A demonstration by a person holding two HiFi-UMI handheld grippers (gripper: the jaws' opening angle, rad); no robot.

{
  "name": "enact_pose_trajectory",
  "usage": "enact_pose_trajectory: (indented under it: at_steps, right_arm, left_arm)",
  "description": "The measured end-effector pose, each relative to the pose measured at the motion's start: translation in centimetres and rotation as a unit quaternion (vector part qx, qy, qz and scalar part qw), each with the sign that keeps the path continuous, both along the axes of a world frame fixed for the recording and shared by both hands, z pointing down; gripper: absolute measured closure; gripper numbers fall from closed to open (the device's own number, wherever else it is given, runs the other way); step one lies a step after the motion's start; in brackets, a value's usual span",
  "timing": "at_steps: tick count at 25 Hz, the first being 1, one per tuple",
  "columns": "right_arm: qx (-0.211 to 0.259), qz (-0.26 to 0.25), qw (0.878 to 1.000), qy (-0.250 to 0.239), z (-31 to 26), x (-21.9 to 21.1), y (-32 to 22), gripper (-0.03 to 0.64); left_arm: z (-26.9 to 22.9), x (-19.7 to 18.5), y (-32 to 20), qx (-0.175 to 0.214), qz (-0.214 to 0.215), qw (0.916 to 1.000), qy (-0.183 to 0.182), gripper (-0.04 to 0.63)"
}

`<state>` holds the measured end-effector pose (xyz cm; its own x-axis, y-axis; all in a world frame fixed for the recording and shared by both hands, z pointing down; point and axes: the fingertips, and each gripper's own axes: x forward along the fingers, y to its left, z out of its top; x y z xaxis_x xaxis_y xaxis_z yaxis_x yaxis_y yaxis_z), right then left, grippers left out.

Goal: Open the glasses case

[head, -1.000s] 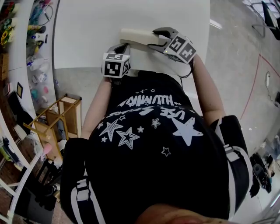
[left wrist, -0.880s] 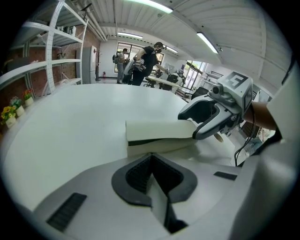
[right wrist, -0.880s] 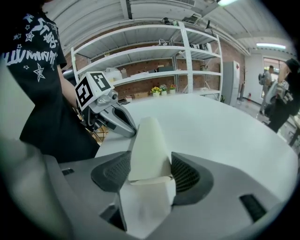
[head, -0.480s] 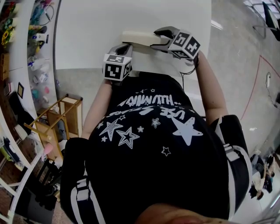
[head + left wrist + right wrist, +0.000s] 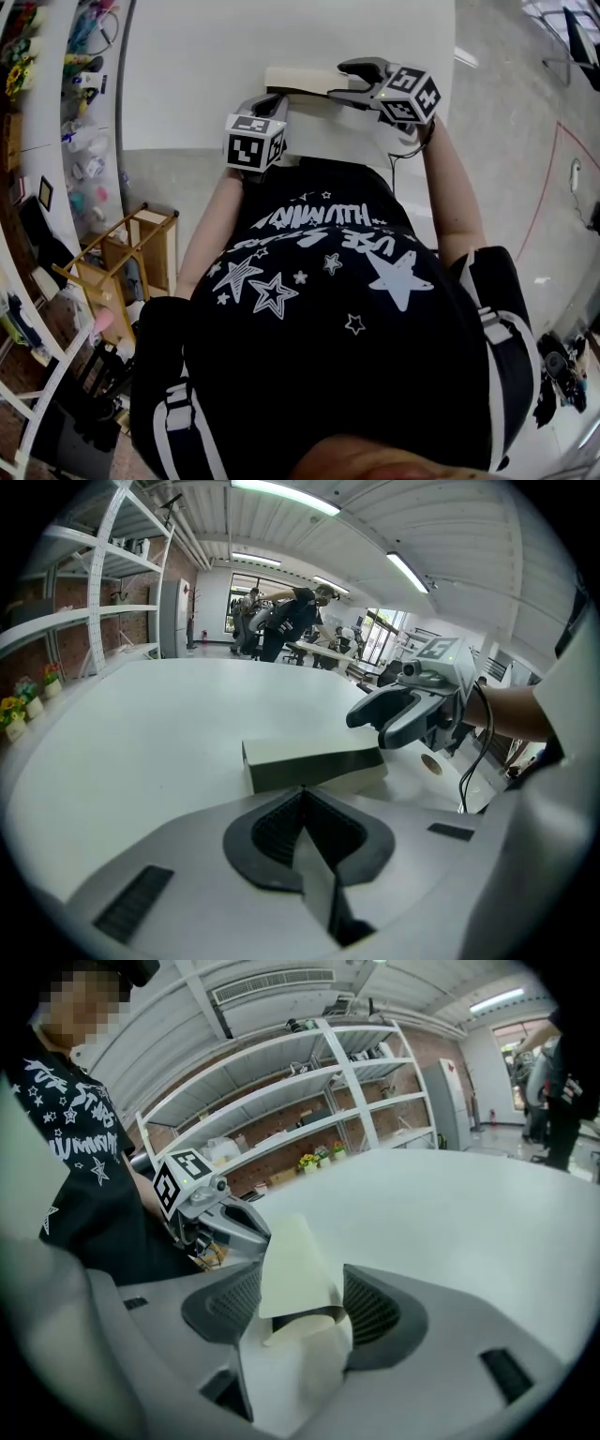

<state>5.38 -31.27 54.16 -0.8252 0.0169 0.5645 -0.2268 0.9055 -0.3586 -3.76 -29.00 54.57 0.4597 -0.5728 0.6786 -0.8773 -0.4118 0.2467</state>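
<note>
A cream glasses case [image 5: 298, 79] lies on the white table [image 5: 206, 66], close to its near edge. My right gripper [image 5: 339, 80] is shut on the case's right end; in the right gripper view the cream lid [image 5: 292, 1265] stands up between my right gripper's [image 5: 300, 1288] pads. A dark gap shows between the lid and the base of the case [image 5: 314, 761]. My left gripper [image 5: 272, 97] is shut with nothing in it, its tips [image 5: 302, 794] right at the case's near side. Whether they touch it I cannot tell.
Shelving with small items [image 5: 80, 84] and a wooden rack [image 5: 127, 258] stand left of the table. A small round roll [image 5: 431, 762] lies on the table beyond the right gripper [image 5: 367, 731]. Several people [image 5: 281, 621] stand far off across the room.
My right gripper has moved a little to the right and away from me with the case's end in it. A dark gap has appeared under the lid. The left gripper has barely moved.
</note>
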Motion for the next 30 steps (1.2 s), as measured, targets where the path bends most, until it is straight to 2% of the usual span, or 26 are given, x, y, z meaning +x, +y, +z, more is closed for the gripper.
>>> enact_pose_trajectory:
  at_steps: [5, 8, 11, 18, 22, 25, 30]
  right_arm:
    - [0.015, 0.089, 0.995, -0.041, -1.2, 0.8, -2.3, 0.337]
    - [0.032, 0.126, 0.991, -0.041, -1.3, 1.1, -3.9, 0.337]
    - [0.038, 0.150, 0.987, -0.037, -1.2, 1.3, -5.1, 0.337]
    - [0.018, 0.180, 0.982, -0.046, -0.3, 1.5, -6.0, 0.337]
    - [0.040, 0.181, 0.982, -0.039, -0.7, 1.3, -4.9, 0.337]
    - [0.055, 0.188, 0.980, -0.043, -1.8, 1.1, -3.5, 0.337]
    - [0.068, 0.247, 0.964, -0.066, -4.2, 2.3, -1.0, 0.337]
  left_arm:
    - [0.0, -0.1, 0.1, -0.006, 0.004, 1.0000, 0.004, 0.583]
    - [0.0, -0.2, 0.3, -0.009, 0.007, 0.9999, 0.004, 0.583]
    - [0.0, -0.2, 0.4, -0.012, 0.011, 0.9999, 0.005, 0.583]
    - [0.5, -0.1, -0.2, -0.017, 0.023, 0.9996, 0.007, 0.583]
    - [0.2, -0.1, 0.0, -0.014, 0.036, 0.9991, 0.015, 0.583]
    - [-0.6, -0.3, 0.4, -0.006, 0.044, 0.9983, 0.038, 0.583]
    - [-2.5, -1.0, 2.1, 0.007, 0.063, 0.9963, 0.058, 0.583]
